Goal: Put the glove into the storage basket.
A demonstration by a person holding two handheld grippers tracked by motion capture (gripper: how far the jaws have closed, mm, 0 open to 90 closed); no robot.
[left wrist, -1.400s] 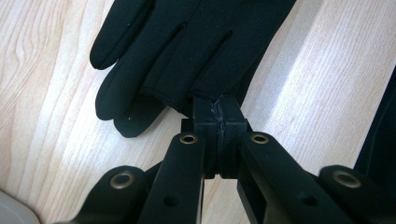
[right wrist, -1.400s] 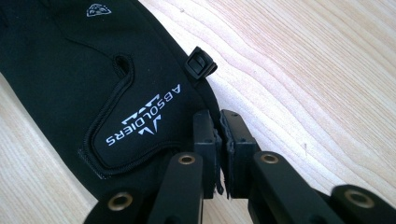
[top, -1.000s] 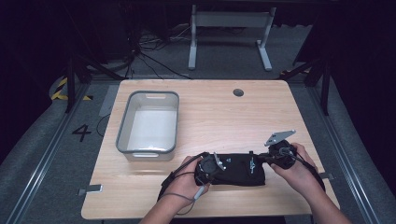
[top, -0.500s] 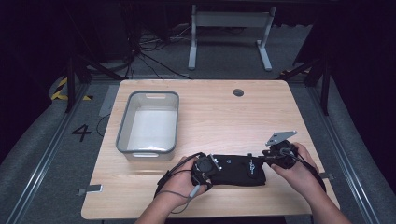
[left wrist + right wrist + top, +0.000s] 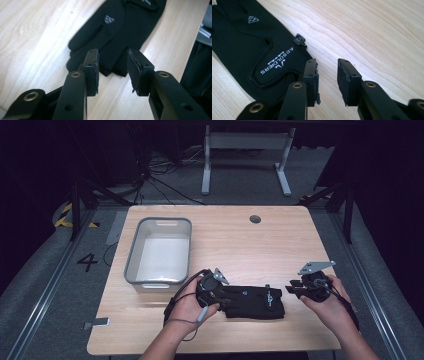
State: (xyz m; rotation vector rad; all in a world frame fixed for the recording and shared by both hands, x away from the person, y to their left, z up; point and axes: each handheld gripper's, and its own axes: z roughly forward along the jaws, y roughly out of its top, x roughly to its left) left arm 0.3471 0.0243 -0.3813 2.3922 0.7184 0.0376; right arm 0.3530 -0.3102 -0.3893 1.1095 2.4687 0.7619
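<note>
**Both grippers parted at the two ends of a black glove**

We start at the jaws. In the left gripper view our left gripper [image 5: 112, 72] has its two black jaws standing moderately apart; they have just been opening, and the glove's fingertips lie beyond the pads, with bare wood showing in the gap. The pads [image 5: 94, 72] are flat, matte rectangles with slightly ragged edges, bolted to angular black arms with brass-coloured eyelets. In the right gripper view our right gripper [image 5: 327, 82] likewise stands parted, its jaws just having opened, with only wood grain between them; its left jaw sits just beside the glove's cuff.

The black glove [image 5: 252, 301] lies flat near the front edge of the table, between our two hands, fingers toward the left and cuff toward the right. Its fabric is smooth and matte, with a small pale crest on the back, white lettering on the cuff tab and a small black clip at the cuff's edge.

Farther out, we see the table [image 5: 280, 240], light wood with visible grain and a round dark hole near its far edge. A grey rectangular bin [image 5: 159, 251] with rounded corners and a pale interior stands at the left, just beyond our left hand [image 5: 192, 304]. Our right hand [image 5: 327, 302] rests near the right edge. Nothing lies between either gripper and the glove.
</note>
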